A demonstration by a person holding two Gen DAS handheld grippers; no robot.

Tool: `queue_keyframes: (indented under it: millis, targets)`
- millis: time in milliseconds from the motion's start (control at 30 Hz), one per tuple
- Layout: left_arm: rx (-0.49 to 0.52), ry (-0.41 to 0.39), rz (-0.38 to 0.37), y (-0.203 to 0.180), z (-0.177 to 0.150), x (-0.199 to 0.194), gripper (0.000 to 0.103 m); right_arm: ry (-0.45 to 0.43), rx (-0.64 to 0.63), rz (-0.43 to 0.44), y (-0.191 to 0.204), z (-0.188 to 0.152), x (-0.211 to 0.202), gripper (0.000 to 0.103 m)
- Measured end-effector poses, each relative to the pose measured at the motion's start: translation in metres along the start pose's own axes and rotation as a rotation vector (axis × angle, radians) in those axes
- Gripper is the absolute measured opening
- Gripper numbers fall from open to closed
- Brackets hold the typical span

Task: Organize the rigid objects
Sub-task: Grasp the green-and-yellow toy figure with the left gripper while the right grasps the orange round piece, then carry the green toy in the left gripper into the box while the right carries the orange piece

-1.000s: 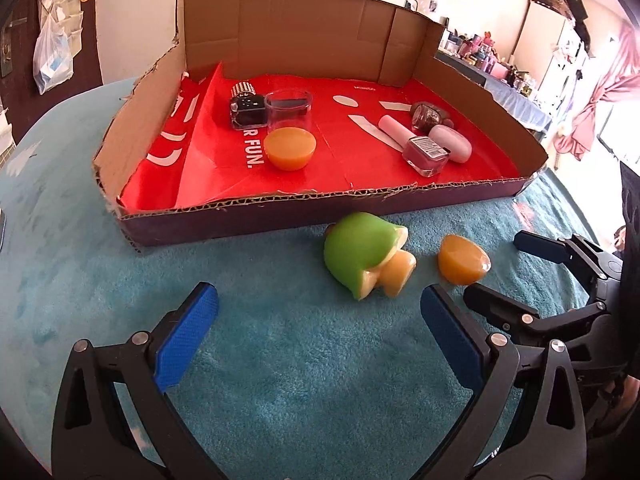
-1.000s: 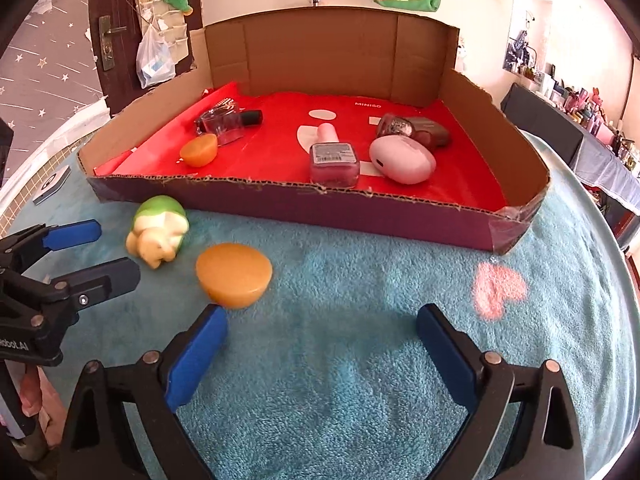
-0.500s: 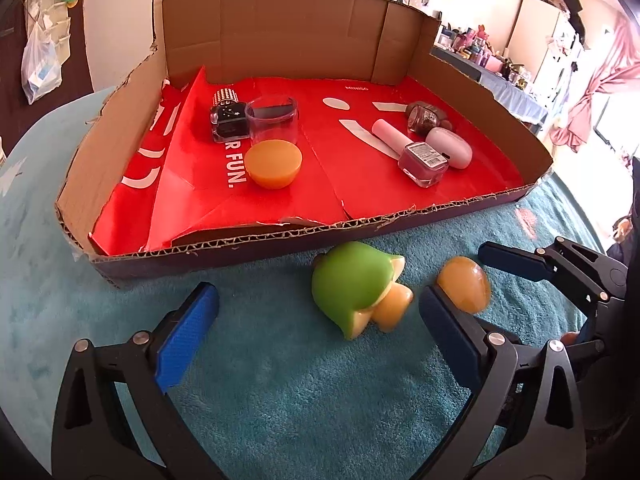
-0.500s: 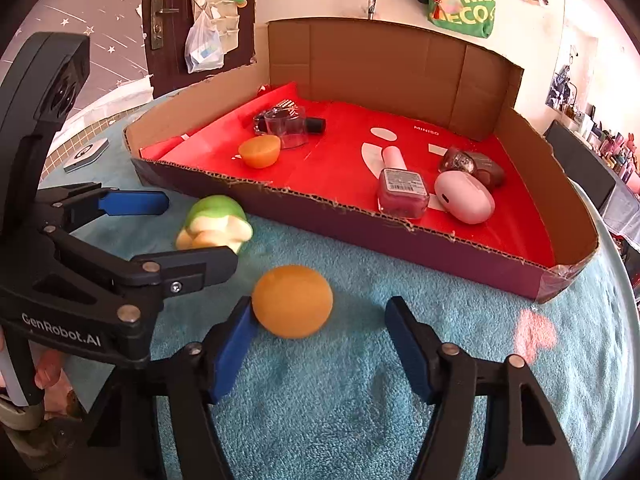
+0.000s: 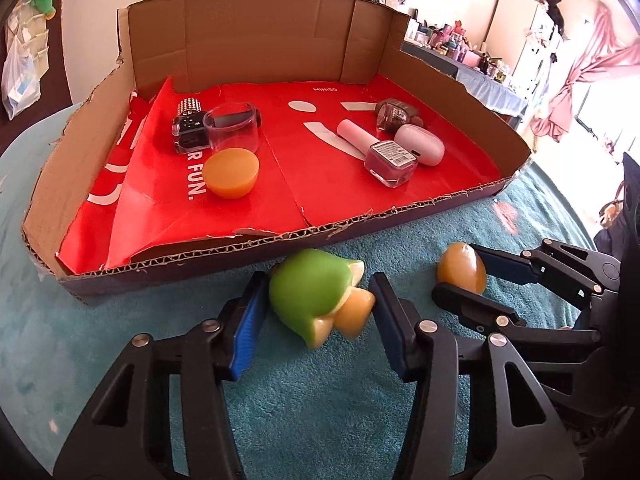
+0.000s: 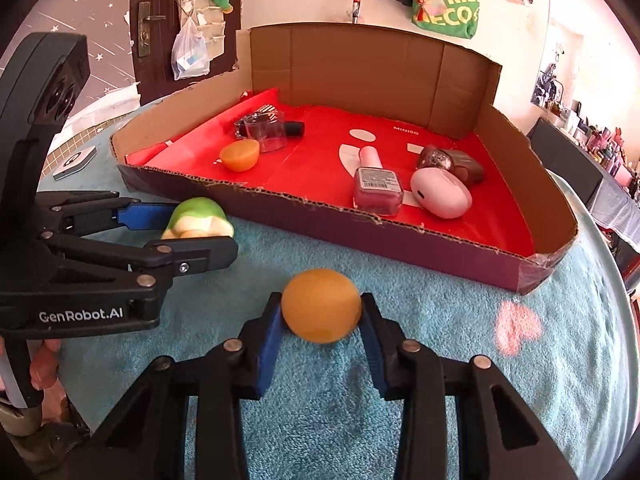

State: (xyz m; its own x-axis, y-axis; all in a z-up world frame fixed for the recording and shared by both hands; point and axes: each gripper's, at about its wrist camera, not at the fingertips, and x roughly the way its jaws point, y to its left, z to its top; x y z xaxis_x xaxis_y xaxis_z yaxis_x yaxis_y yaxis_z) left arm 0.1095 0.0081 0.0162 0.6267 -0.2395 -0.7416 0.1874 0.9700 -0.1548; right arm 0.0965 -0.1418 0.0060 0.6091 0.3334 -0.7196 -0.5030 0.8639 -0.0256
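Left wrist view: left gripper closing, pads against green toy, lower centre.
Right wrist view: right gripper closing, pads against orange piece, lower centre.

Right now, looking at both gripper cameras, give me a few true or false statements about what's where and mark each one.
1. The green toy lies inside the cardboard box. False: it lies on the teal towel, outside the box's front wall.
2. The right gripper has the orange dome between its closing jaws. True.
3. Another orange dome sits in the box. True.
4. The pink nail polish bottle stands upright. False: it lies on its side.
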Motion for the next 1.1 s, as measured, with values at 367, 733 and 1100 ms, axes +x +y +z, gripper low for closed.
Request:
queue_keyframes:
  millis: [367,733,1100]
  targets:
    - [-0.014,0.001,-0.002,0.007,-0.011,-0.012,0.047,-0.01,0.037,-0.006,-0.006,-0.006,-0.006,0.04]
    - [-0.015,-0.004,0.023,0.008,-0.014,-0.013,0.048,-0.011,0.055,0.005,-0.006,-0.007,-0.002,0.04]
    - [-0.011,-0.017,0.016,0.008,-0.015,-0.01,0.049,-0.024,0.068,0.014,-0.006,-0.003,0.004,0.04]
